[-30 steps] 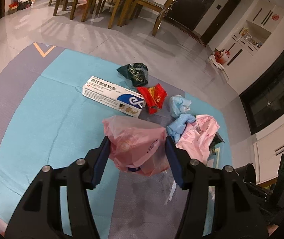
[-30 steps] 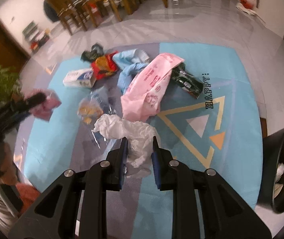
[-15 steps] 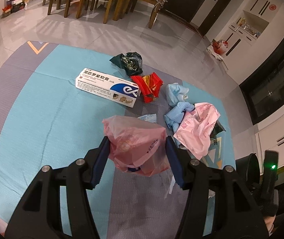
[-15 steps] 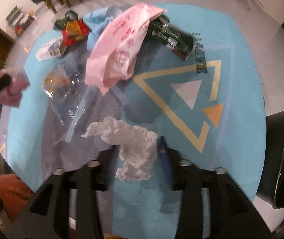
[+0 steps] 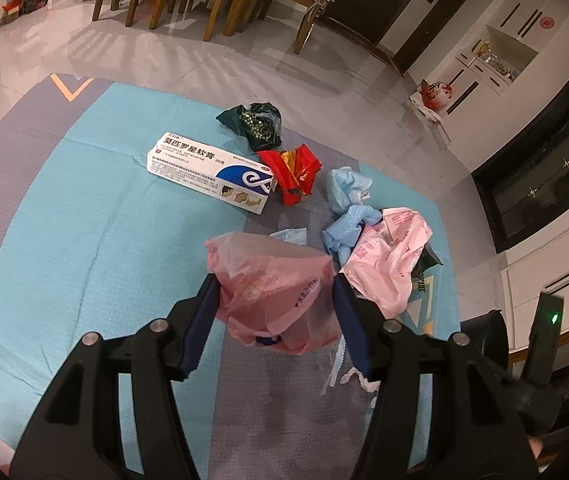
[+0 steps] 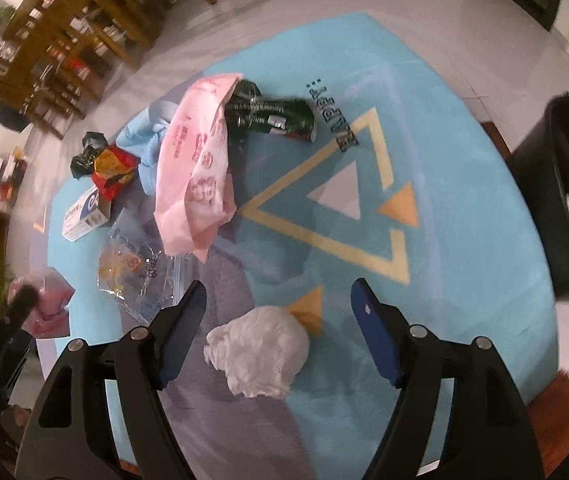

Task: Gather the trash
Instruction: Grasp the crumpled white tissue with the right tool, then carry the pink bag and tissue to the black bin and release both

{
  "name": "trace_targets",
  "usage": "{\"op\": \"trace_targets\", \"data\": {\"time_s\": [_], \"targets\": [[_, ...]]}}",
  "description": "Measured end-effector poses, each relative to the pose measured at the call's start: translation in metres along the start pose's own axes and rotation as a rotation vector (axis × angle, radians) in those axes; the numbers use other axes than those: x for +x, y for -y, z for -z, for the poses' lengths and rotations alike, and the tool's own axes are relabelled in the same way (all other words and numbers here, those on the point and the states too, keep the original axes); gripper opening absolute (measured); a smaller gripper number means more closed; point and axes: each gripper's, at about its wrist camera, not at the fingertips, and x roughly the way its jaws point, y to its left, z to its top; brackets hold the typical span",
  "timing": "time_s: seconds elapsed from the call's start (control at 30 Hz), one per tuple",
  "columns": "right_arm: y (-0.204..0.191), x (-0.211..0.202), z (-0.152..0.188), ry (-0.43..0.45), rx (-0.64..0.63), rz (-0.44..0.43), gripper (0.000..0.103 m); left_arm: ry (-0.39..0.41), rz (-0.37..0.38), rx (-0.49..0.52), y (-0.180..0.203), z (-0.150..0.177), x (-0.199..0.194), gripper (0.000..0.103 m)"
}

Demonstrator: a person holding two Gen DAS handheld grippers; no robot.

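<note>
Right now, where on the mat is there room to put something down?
The blue mat is bare left of the white box, and around the yellow triangle toward the black bin. It is crowded from the box to the pink bag and green wrapper.

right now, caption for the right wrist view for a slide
Right gripper open above crumpled white tissue on the blue mat, black bin alongside.

The white box (image 5: 211, 173) reads "20g" beside Chinese characters; the rug (image 6: 464, 208) bears "HAPPY:".
</note>
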Motion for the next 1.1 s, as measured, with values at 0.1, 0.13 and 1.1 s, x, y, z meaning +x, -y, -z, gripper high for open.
{"op": "trace_targets", "data": {"time_s": [0.1,0.13,1.1], "targets": [[-0.009,0.006,0.016,0.014,-0.028,0.057,0.074,-0.006,0.008,-0.008,-0.001,0.000,0.000,0.059],[-0.014,0.010,0.022,0.020,-0.042,0.081,0.074,-0.007,0.008,-0.008,-0.001,0.000,0.000,0.059],[0.007,-0.063,-0.012,0.202,-0.175,0.018,0.026,0.033,0.028,0.126,0.067,0.010,-0.007,0.059]]}}
